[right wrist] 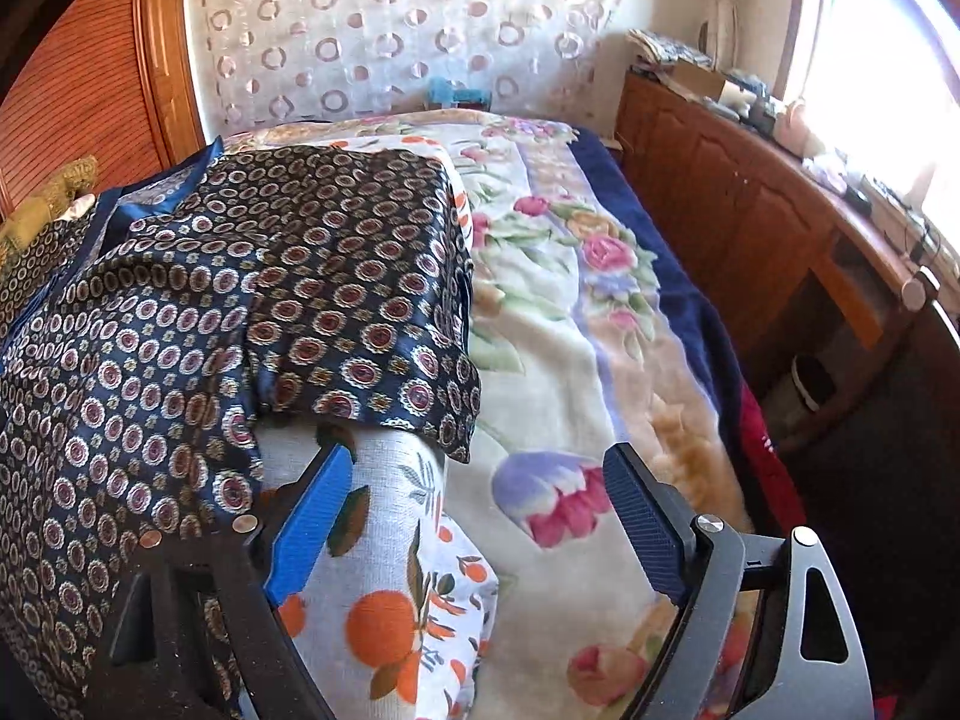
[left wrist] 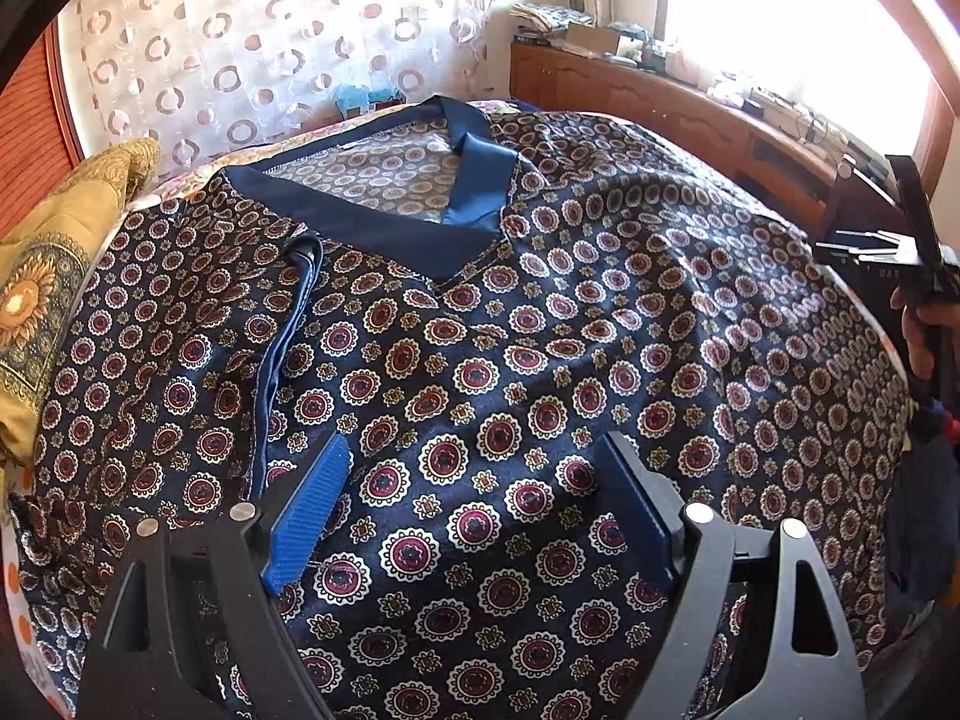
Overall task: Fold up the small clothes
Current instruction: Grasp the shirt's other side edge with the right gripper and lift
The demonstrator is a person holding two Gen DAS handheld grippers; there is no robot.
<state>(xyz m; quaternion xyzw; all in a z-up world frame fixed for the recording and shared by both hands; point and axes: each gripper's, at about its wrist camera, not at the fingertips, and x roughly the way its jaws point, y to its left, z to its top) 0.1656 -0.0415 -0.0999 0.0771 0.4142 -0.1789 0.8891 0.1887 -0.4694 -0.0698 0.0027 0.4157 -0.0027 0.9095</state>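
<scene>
My left gripper (left wrist: 474,504) hovers wide open and empty over the navy medallion-print satin shirt (left wrist: 480,330), whose length runs ahead toward its collar; my right gripper (right wrist: 480,516), also open and empty, sits off the shirt's right sleeve.

Blanket (right wrist: 540,312) open rightward — cabinet (right wrist: 750,192) blocks beyond.

The left tongs (left wrist: 474,498) hover parted over the patterned shirt (left wrist: 480,324) (navy collar (left wrist: 384,222)).

Left hand-held gripper (left wrist: 474,504) jaws spread wide, empty; right hand-held gripper (right wrist: 480,516) likewise spread, empty.
</scene>
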